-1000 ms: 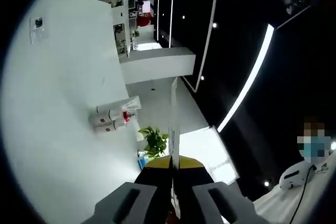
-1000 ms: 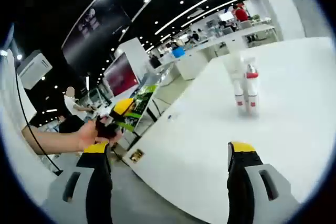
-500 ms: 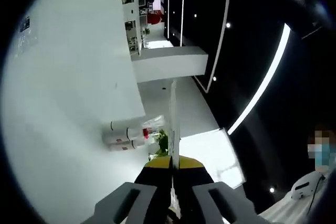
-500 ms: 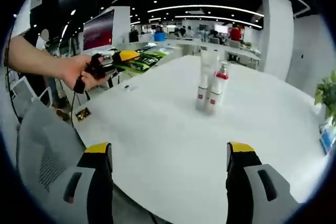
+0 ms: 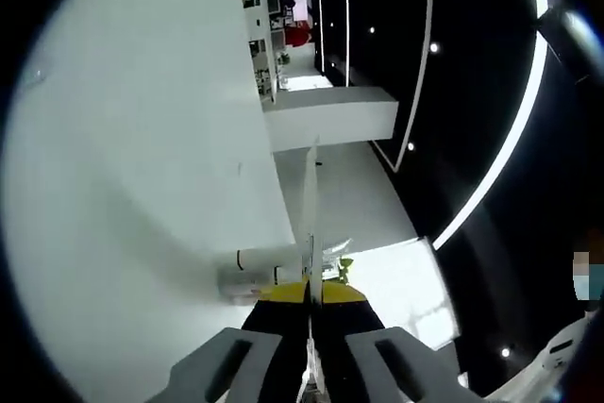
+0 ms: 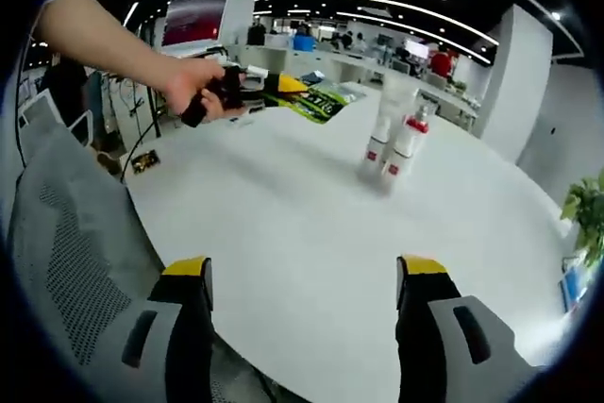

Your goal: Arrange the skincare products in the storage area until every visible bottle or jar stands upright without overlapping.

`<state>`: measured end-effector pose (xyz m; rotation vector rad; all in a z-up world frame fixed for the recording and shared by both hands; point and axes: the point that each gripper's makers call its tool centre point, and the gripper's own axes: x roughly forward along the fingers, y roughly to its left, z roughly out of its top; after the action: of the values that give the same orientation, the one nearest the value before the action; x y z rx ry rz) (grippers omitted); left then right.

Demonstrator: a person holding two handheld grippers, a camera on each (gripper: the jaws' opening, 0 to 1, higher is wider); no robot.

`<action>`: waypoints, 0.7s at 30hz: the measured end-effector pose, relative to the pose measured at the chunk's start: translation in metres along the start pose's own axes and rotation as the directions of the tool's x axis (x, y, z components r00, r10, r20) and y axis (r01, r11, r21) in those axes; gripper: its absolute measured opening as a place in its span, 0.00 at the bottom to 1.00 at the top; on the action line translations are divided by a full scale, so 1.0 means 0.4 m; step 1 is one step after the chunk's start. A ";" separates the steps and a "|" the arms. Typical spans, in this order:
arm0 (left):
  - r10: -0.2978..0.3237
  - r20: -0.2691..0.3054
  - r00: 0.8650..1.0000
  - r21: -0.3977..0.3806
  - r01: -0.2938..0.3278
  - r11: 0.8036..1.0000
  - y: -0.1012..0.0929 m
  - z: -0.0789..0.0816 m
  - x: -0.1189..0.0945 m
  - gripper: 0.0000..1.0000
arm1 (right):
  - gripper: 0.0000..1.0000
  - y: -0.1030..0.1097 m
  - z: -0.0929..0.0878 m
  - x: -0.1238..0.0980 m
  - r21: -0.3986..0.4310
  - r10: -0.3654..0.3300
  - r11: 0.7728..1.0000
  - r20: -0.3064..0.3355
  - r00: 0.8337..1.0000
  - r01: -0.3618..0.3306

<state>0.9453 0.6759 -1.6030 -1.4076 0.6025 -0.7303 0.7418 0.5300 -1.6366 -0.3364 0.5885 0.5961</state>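
A small cluster of white plastic skincare bottles (image 6: 392, 143), one with a red pump collar, stands upright on the far part of the round white table (image 6: 283, 233), bottles touching one another. In the left gripper view the same bottles (image 5: 247, 274) appear sideways just beyond the jaw tips, partly hidden. The right gripper (image 6: 302, 276) hangs over the near table edge, jaws spread wide with nothing between them. The left gripper (image 5: 310, 292) has its yellow-tipped jaws pressed together, empty; it shows at far left, gripped by a hand (image 6: 193, 87). A grey mesh chair (image 6: 66, 261) stands near left.
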 end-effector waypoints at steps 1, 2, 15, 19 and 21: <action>0.006 0.002 1.000 -0.002 -0.006 1.000 0.009 0.004 0.006 0.01 | 0.75 -0.001 -0.002 0.001 -0.002 -0.001 1.000 -0.003 1.000 0.001; 0.012 0.005 1.000 -0.005 -0.012 1.000 0.015 0.007 0.010 0.01 | 0.75 -0.001 -0.004 0.001 0.005 0.002 1.000 -0.008 1.000 -0.002; 0.141 0.009 0.990 -0.022 -0.141 0.990 0.134 0.007 0.065 0.01 | 0.70 -0.010 -0.025 0.005 -0.031 -0.018 0.999 -0.044 0.999 0.017; 0.190 0.002 0.982 -0.025 -0.190 0.981 0.171 0.003 0.083 0.01 | 0.70 -0.010 -0.030 0.006 -0.033 -0.016 0.999 -0.052 0.999 0.015; 0.211 -0.007 0.977 -0.016 -0.211 0.977 0.187 -0.001 0.094 0.01 | 0.70 -0.012 -0.032 0.006 -0.027 -0.016 1.000 -0.055 0.998 0.015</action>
<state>0.9768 0.6485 -1.6757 -1.3327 0.7516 -0.5607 0.7411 0.5213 -1.6477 -0.3830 0.6305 0.5815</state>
